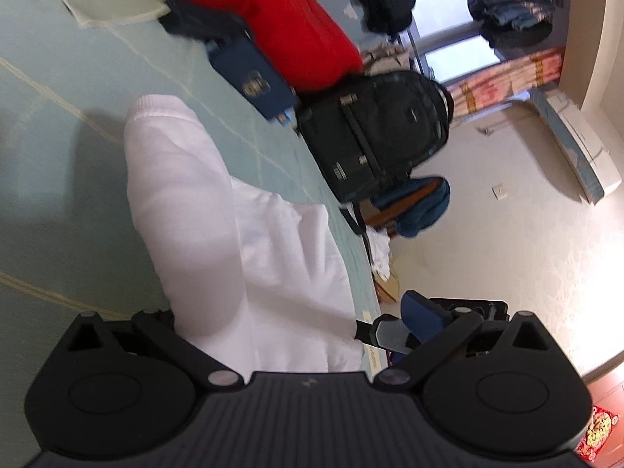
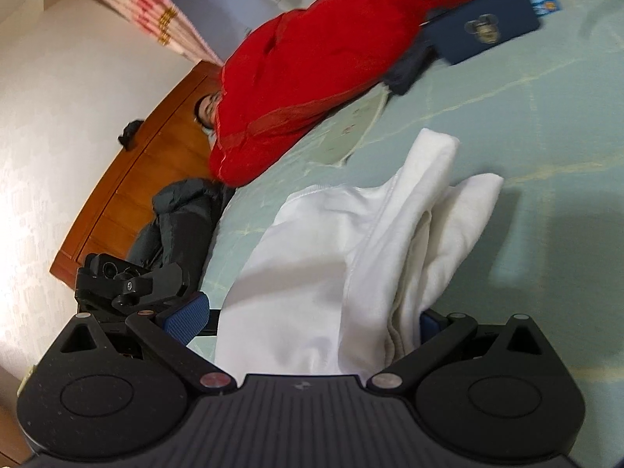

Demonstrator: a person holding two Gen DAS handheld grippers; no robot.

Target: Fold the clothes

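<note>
Bedroom, pale green bed (image 1: 58, 202): white garment (image 1: 241, 241) lifted off it by both devices.
Left hand-held gripper (image 1: 269, 323) and right hand-held gripper (image 2: 312, 319) each stand wide, cloth bunched between the fingers; whether either pinches it cannot be told. Judged: keep both edges level and taut before laying the fold.

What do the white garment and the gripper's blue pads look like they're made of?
White garment: seemingly thick, soft matte knit, perhaps cotton fleece; it bunches in rounded folds and shows a ribbed cuff. Blue pads: likely rubber or textured plastic, given a fine grid pattern on a matte face.
</note>
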